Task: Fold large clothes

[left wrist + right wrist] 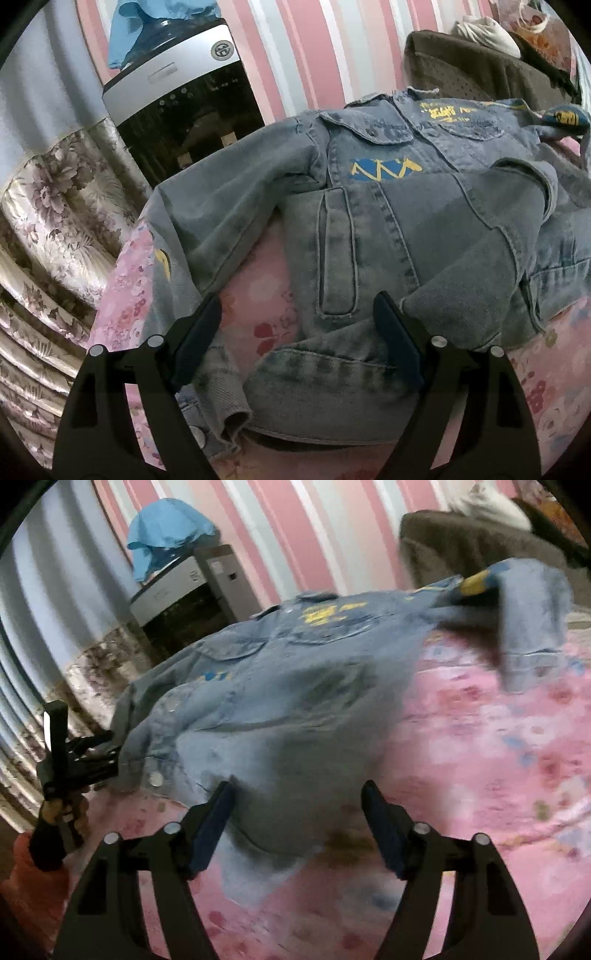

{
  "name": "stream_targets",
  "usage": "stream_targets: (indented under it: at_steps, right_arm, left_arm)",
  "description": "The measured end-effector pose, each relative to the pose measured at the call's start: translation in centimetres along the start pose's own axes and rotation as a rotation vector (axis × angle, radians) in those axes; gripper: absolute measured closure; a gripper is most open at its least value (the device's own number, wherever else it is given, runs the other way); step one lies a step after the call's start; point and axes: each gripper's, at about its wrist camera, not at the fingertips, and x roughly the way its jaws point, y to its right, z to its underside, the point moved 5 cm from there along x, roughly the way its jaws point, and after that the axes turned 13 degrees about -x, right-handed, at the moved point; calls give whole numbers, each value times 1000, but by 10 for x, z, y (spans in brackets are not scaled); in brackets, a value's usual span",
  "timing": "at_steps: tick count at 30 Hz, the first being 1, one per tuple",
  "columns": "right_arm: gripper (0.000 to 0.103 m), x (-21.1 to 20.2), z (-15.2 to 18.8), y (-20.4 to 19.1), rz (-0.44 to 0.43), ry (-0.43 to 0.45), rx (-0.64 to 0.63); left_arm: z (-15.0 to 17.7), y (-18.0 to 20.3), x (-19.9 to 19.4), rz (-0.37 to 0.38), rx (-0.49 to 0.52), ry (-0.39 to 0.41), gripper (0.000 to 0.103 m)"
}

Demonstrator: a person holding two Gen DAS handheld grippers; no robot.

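Observation:
A faded blue denim jacket [369, 221] with yellow and blue prints lies front up on a pink floral bedsheet [266, 295], collar at the far side. My left gripper [297, 297] hovers open over the jacket's near hem, beside the folded-in left sleeve, its pads off the cloth. In the right wrist view the jacket [295, 701] is blurred, and one sleeve [532, 627] stands lifted at the far right. My right gripper [298, 785] is open, with the hem's right corner between its fingers but not pinched. The left gripper [110, 753] shows at the jacket's left edge, held by a hand.
A silver and black water dispenser [184, 110] with a blue cloth [147, 22] on top stands past the bed's far left corner. Floral curtains [55, 203] hang at the left. A brown chair [480, 74] sits behind the jacket. Bare pink sheet [480, 757] spreads to the right.

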Motion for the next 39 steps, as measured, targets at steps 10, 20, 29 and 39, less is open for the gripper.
stream_targets:
  at_steps: [10, 20, 29, 39]
  right_arm:
    - [91, -57, -19, 15, 214, 93, -199]
    - [91, -59, -5, 54, 191, 47, -161]
    - [92, -64, -8, 40, 144, 97, -188]
    - [92, -147, 9, 17, 131, 191, -253]
  left_arm:
    - [3, 0, -24, 23, -43, 10, 18]
    - [25, 31, -3, 75, -42, -104, 25]
    - [25, 39, -31, 148, -91, -65, 91]
    - [45, 18, -142, 239, -147, 52, 92]
